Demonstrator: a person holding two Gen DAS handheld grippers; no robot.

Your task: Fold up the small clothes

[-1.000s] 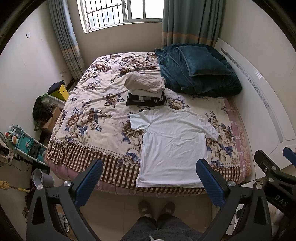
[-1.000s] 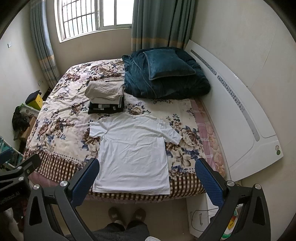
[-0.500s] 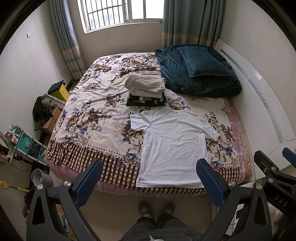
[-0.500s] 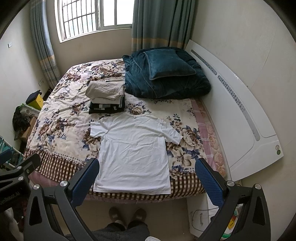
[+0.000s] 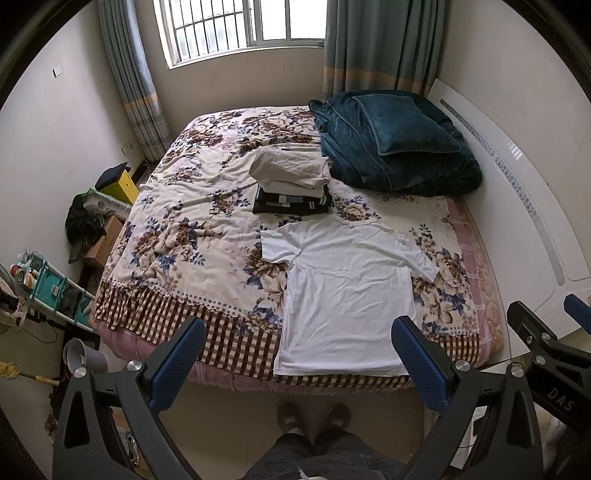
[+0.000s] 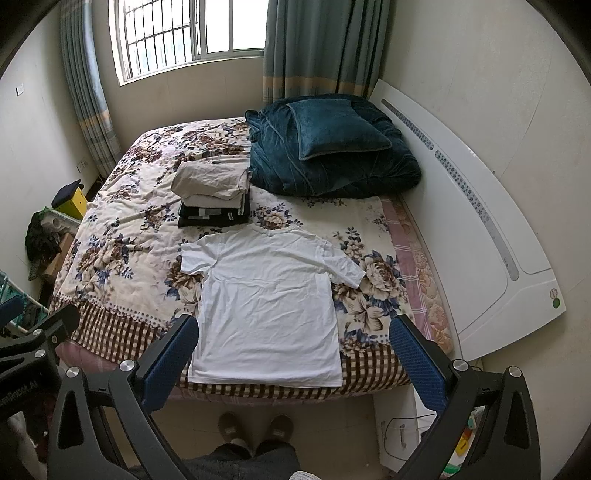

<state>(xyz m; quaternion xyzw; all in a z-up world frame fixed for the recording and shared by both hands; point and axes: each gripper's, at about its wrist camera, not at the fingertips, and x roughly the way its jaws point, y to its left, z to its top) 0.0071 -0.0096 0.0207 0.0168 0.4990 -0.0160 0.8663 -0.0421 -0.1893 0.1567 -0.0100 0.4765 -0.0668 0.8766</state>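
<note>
**White T-shirt spread flat, both grippers held above the bed's foot**

White T-shirt (image 5: 347,295) laid flat and unfolded on the floral bedspread (image 5: 192,229), neck toward the far end, hem lying on the checked border at the near edge of the bed, both short sleeves spread out to the sides. Just beyond the collar, a stack of folded clothes (image 5: 291,184): a beige piece on top, pale ones under it, dark ones at the bottom. To the right of the stack, a dark teal blanket (image 5: 399,162) heaped with a matching pillow (image 5: 402,125) on top, close to the white headboard (image 5: 524,192) along the right side.

Left gripper (image 5: 297,365) held in the air over the foot of the bed, fingers (image 5: 177,362) wide apart, nothing between them, touching no cloth. Right gripper (image 6: 293,363) likewise raised, fingers (image 6: 417,363) spread wide and empty, the shirt's lower half framed between them in the right wrist view. Slippered feet (image 6: 255,428) on the tiled floor just below the bed edge. Barred window (image 5: 240,26) and blue-grey curtains (image 5: 380,44) at the far wall.
</note>
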